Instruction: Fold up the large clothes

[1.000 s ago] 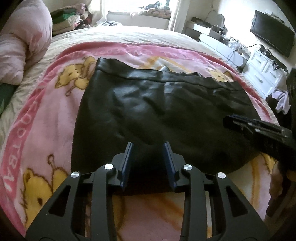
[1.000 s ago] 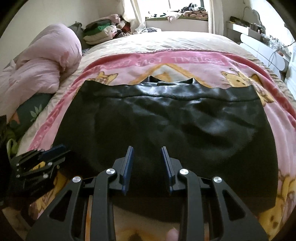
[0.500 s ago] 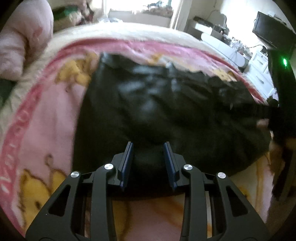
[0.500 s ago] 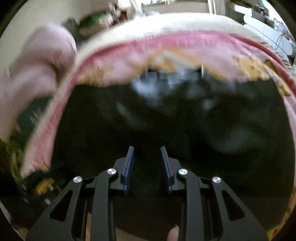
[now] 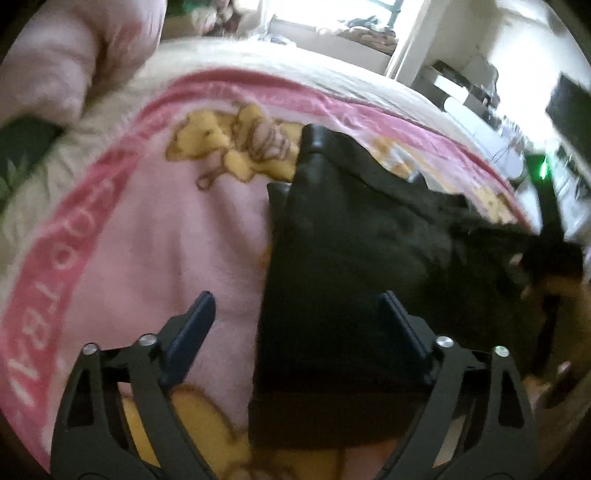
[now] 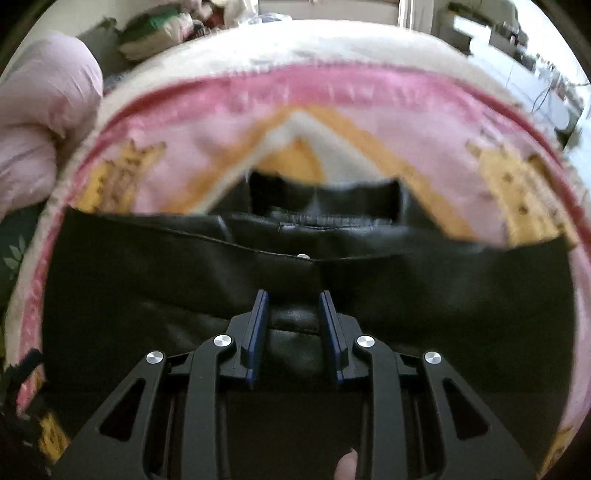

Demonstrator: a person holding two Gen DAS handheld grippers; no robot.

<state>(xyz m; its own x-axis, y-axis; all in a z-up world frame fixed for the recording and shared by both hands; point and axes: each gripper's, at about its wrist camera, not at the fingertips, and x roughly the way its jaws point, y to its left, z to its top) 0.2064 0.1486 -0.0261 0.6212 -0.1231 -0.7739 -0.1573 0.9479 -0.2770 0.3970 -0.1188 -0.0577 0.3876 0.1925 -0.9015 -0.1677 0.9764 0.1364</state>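
A black leather-like garment (image 5: pixel 343 266) lies folded on a pink cartoon blanket (image 5: pixel 147 236) on the bed. My left gripper (image 5: pixel 295 314) is wide open, low over the garment's near left edge, one finger over the blanket and one over the fabric. In the right wrist view the garment (image 6: pixel 443 295) fills the lower half. My right gripper (image 6: pixel 293 317) hangs low over its middle with its jaws a little apart; a ridge of black fabric sits between them, and a grip cannot be made out. The right gripper also shows dark at the left wrist view's right edge (image 5: pixel 546 258).
A pink duvet (image 5: pixel 74 55) is bunched at the far left of the bed. Piled clothes (image 6: pixel 159 33) lie beyond it. White drawers and a dark screen (image 5: pixel 569 107) stand along the right wall. A window sill (image 5: pixel 332 37) is behind the bed.
My left gripper has opened wide and shifted left to the garment's left edge. My right gripper has moved forward and down over the garment's middle. Both views are blurred by motion.
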